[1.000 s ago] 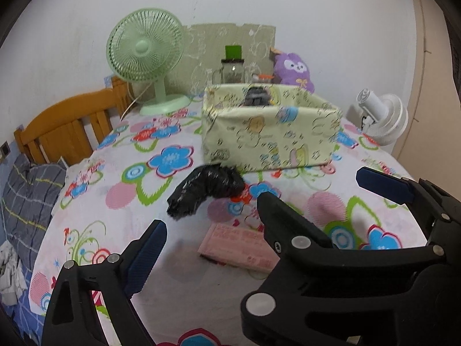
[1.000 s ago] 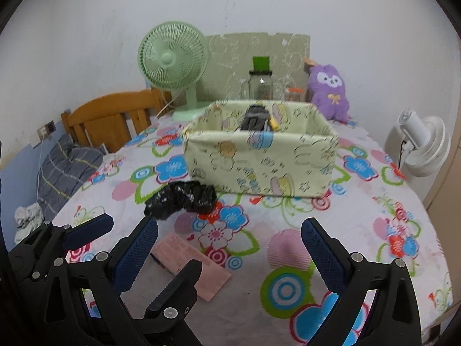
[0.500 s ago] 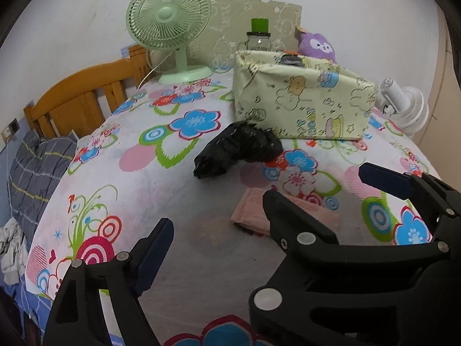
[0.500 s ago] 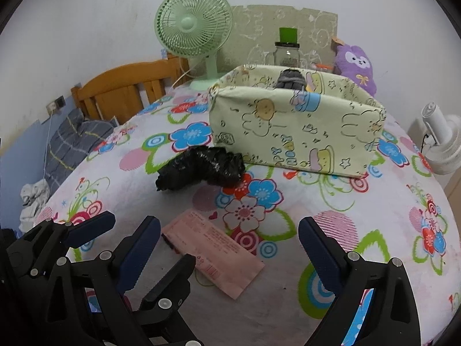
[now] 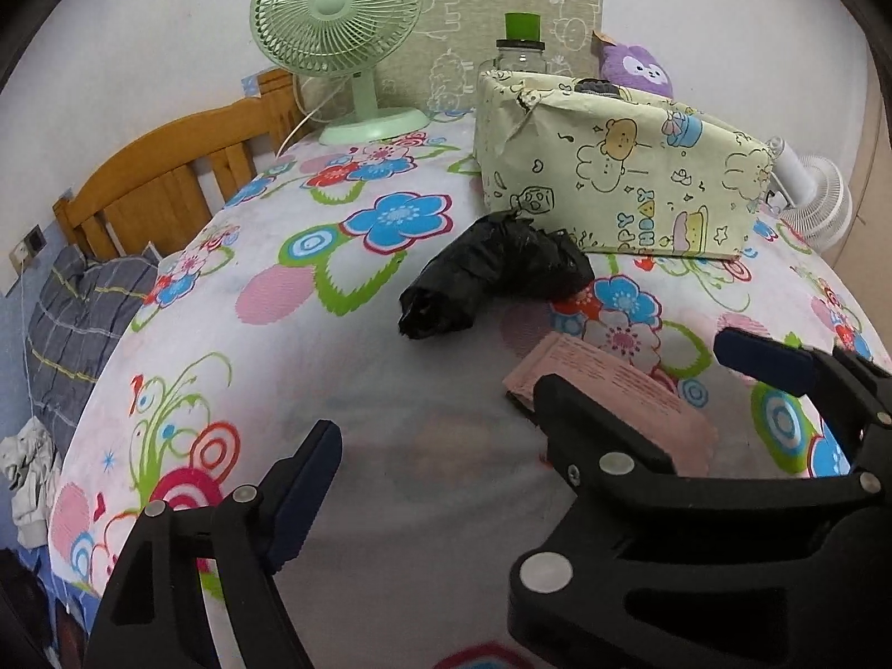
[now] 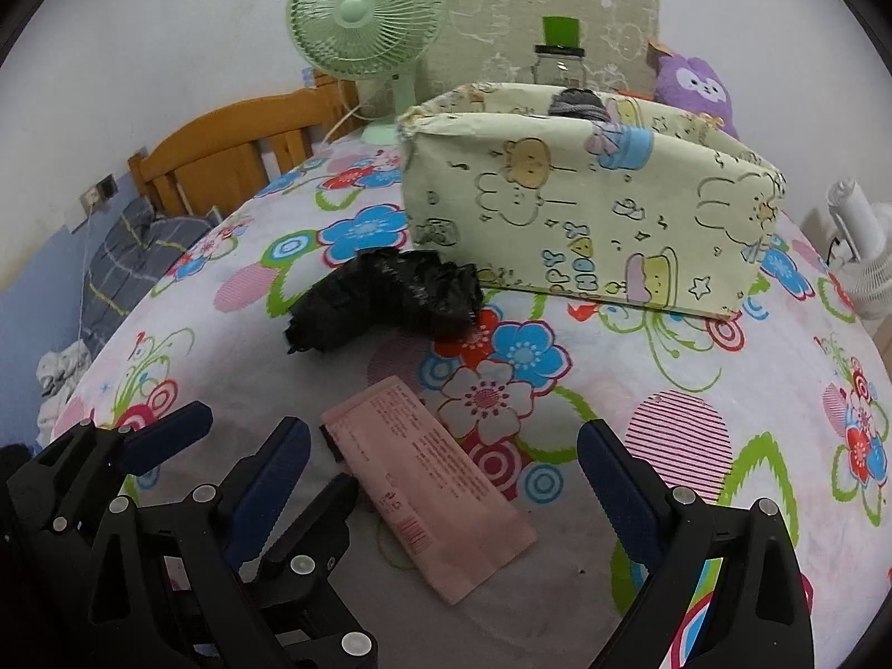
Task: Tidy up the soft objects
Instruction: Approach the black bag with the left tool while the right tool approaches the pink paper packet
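Both claws have dropped closer to the bench; left claw (image 5: 435, 446) narrowed slightly, empty. Right claw (image 6: 440, 479) gapes over the pink packet (image 6: 429, 496); black bag (image 6: 384, 295) beyond.

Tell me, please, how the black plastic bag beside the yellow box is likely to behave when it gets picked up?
The black plastic bag looks crumpled and glossy, so it will probably squash and flop rather than hold its shape. Being thin film, it is likely light, and perhaps slippery. It lies against the yellow box, so it may drag along that wall.
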The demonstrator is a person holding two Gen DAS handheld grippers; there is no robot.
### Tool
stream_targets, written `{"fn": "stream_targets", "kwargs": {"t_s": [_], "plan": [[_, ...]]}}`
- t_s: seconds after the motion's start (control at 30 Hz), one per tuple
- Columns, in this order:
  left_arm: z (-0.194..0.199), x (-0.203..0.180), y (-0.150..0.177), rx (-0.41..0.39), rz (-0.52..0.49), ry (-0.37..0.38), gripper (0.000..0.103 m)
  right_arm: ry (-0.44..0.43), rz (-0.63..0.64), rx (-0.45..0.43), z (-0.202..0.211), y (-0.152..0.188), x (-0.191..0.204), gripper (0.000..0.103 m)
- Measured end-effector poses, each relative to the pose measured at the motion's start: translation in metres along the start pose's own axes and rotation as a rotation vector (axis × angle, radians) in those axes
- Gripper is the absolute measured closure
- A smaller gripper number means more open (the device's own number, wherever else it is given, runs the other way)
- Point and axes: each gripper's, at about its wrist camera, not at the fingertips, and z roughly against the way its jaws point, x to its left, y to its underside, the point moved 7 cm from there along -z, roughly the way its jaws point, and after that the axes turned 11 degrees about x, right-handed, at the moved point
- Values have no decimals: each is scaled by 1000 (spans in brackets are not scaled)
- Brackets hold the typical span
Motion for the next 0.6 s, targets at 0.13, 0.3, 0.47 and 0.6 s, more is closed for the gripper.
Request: {"fn": "stream_targets", "kwargs": {"t_s": [0.13,0.3,0.47,0.6], "plan": [[-5,-5,-8,-4,-3,11,20,1,-55,16,-5,-4,-11,5],[-4,-4,-7,0,-16,16,20,-1,-66,36,-8,-4,-14,6],[0,-3,0,17,-44,29,24,-12,-42,60,-11,-3,-7,13],[3,-4,4,18,-68,26,24,32,-28,71,-14,-3,-5,22]]}}
